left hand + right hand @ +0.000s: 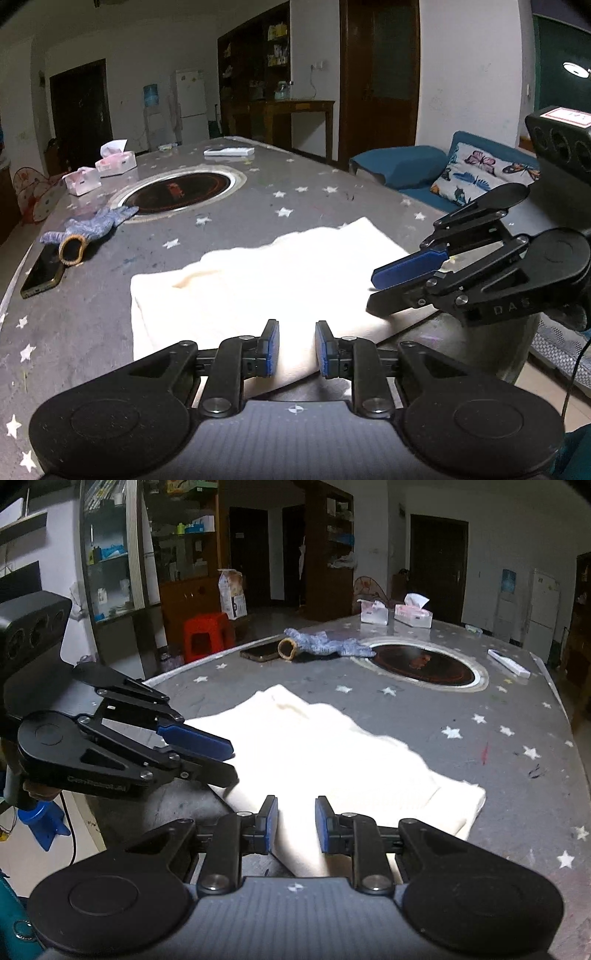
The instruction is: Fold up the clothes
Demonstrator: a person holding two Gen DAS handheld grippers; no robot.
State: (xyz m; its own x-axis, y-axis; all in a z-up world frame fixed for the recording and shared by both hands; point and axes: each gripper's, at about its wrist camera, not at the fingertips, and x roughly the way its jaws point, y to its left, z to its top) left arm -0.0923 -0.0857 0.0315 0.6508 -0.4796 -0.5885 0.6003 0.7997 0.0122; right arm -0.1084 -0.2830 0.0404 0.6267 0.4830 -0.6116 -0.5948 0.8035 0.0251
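A white garment (258, 280) lies folded into a rough rectangle on the grey star-patterned table (92, 325); it also shows in the right wrist view (332, 760). My left gripper (296, 349) is open, its blue pads either side of the garment's near edge. My right gripper (296, 827) is open the same way over the near edge. Each gripper shows in the other's view: the right one (373, 295) at the garment's right side, the left one (232, 764) at its left side, both with jaws apart.
A blue knitted glove (92, 225) and a phone (42, 273) lie at the table's left. A round inset cooktop (181, 192) sits mid-table. Tissue boxes (114, 162) and a white remote (229, 151) lie at the far end. A blue sofa (443, 173) stands beyond the right edge.
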